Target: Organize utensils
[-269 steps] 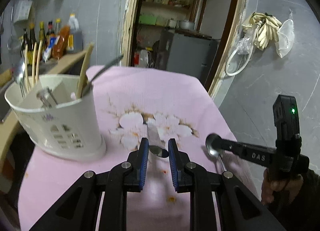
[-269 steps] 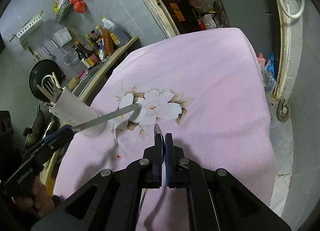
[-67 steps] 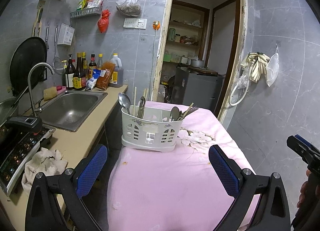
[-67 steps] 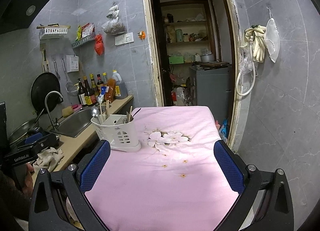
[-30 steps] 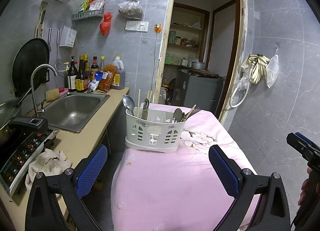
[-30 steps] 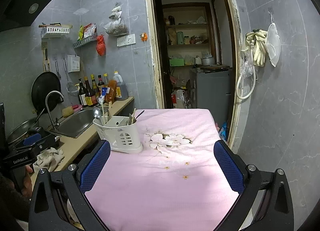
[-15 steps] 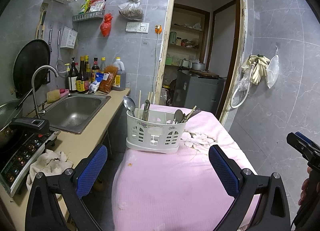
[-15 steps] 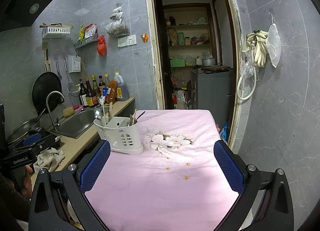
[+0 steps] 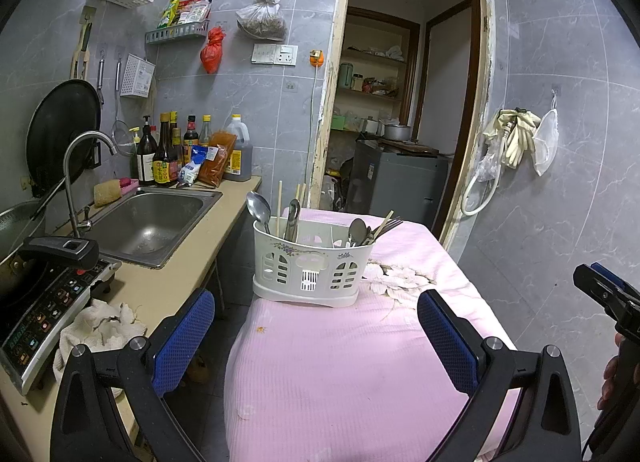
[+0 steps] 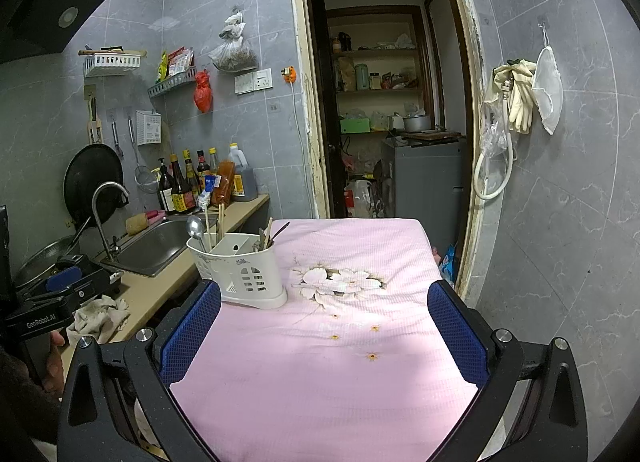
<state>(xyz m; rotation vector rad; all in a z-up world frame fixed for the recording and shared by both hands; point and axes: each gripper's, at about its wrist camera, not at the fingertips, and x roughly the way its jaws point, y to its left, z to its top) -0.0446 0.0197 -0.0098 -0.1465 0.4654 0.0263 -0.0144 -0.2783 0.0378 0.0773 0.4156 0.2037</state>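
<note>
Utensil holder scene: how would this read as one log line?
left hand-held gripper: open | right hand-held gripper: open | utensils in holder | tablecloth bare

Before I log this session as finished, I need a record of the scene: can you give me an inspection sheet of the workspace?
Surface: pink flowered tablecloth; a few small stains; no loose utensils seen on it.
Job's things: white utensil caddy standing upright near the table's sink-side edge, holding spoons, chopsticks and a fork.
Clutter: crumpled rag on the counter; sauce bottles behind the sink.
Grippers: left gripper and right gripper both empty, jaws wide apart, held back from the caddy.
Cables: white hose hanging on the right wall.
Surroundings: open doorway to a storeroom; pan against the wall.
</note>
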